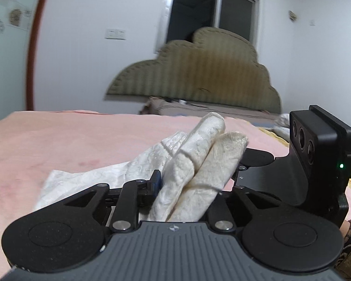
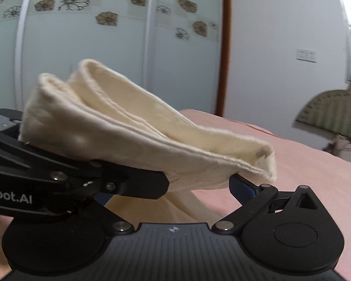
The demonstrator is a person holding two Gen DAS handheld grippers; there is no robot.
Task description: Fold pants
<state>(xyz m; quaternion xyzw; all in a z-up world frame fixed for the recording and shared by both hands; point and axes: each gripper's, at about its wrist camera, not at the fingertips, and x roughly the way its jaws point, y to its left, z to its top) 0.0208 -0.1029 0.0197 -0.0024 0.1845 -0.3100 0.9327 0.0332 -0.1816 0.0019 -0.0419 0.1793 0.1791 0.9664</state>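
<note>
Cream pants (image 2: 119, 135), bunched, lifted over the pink bed (image 1: 58, 140); your left gripper (image 1: 187, 175) and right gripper (image 2: 199, 180) both clamp folded layers. Mid-fold, seemingly: next lower together, edges aligned.

white lettering reading "obot.ai", its first letters cut off at the frame's left edge, runs along the black body of the left gripper (image 2: 199, 182), which crosses in front of the right wrist camera, left of the right gripper's own fingers. no other writing is legible in either view.
</note>
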